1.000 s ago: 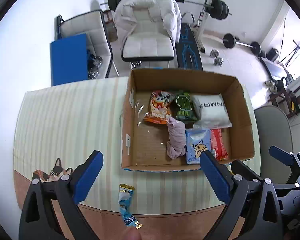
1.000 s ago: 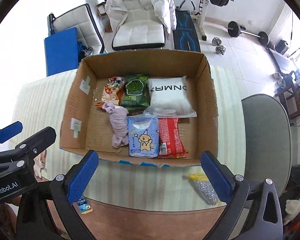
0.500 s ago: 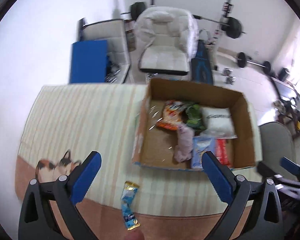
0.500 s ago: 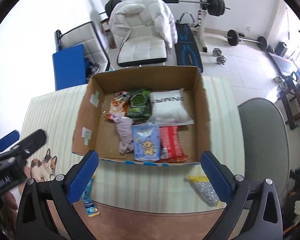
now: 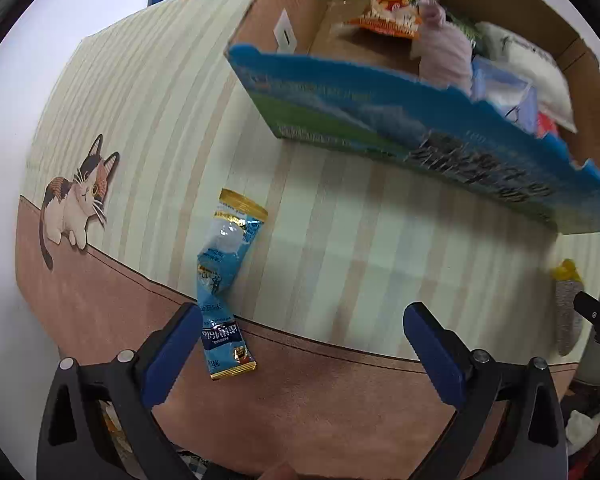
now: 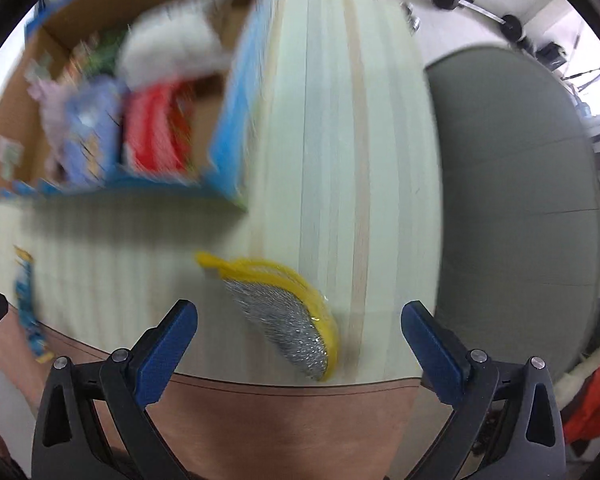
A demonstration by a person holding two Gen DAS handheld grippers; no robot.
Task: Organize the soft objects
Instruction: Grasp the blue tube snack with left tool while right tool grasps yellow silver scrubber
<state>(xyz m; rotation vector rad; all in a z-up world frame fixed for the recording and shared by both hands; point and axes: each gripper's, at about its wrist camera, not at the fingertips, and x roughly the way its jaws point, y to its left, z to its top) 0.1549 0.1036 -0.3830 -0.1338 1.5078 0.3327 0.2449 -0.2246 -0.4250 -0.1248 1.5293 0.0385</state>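
The left gripper [image 5: 300, 332] is wide open above the blue sachet [image 5: 224, 284], whose print is unreadable. The right gripper [image 6: 298, 330] is wide open over the blurred scourer [image 6: 288, 324]. The box [image 5: 420, 120] is upper right.

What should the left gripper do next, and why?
Probably shift the left hand-held gripper a little left and lower it over the blue sachet. It is open, and the sachet lies loose on the table by its left finger, outside the box.
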